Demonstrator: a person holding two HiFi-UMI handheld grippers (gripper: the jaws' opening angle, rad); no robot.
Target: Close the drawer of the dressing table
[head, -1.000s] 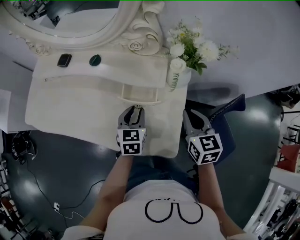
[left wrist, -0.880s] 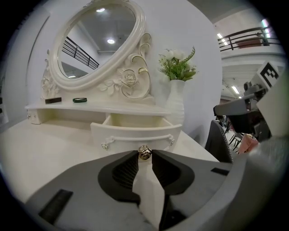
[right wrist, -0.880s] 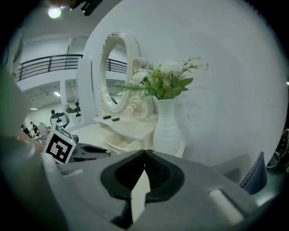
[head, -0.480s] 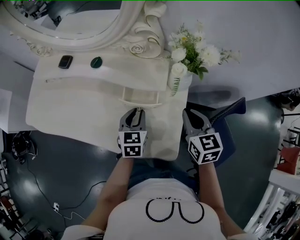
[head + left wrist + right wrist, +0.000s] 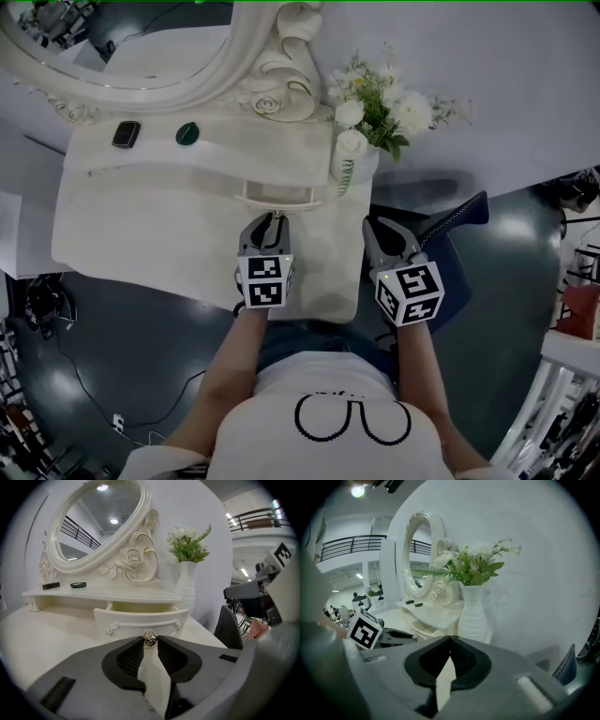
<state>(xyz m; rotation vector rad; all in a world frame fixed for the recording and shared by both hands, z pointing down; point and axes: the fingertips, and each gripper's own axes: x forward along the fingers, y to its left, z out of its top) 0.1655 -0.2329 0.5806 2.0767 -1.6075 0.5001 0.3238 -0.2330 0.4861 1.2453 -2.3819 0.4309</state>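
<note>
The white dressing table [image 5: 141, 225] has a small drawer [image 5: 278, 194] standing partly open under its raised shelf. In the left gripper view the drawer front [image 5: 140, 620] faces me, and its pale inside shows behind it. My left gripper [image 5: 273, 217] is at the drawer front, its jaws [image 5: 150, 638] closed on the small metal drawer knob [image 5: 150, 640]. My right gripper [image 5: 373, 228] hovers off the table's right edge, apart from the drawer. Its tips [image 5: 450, 638] meet with nothing between them.
A white vase [image 5: 347, 155] of flowers stands just right of the drawer. An oval mirror [image 5: 141, 56] in a carved frame rises behind the shelf. A black item [image 5: 126, 134] and a green one [image 5: 188, 133] lie on the shelf. A dark blue chair [image 5: 459, 220] is right of the table.
The left jaws have narrowed onto the knob. Both hands stay almost where they were, and the right gripper is unchanged.
</note>
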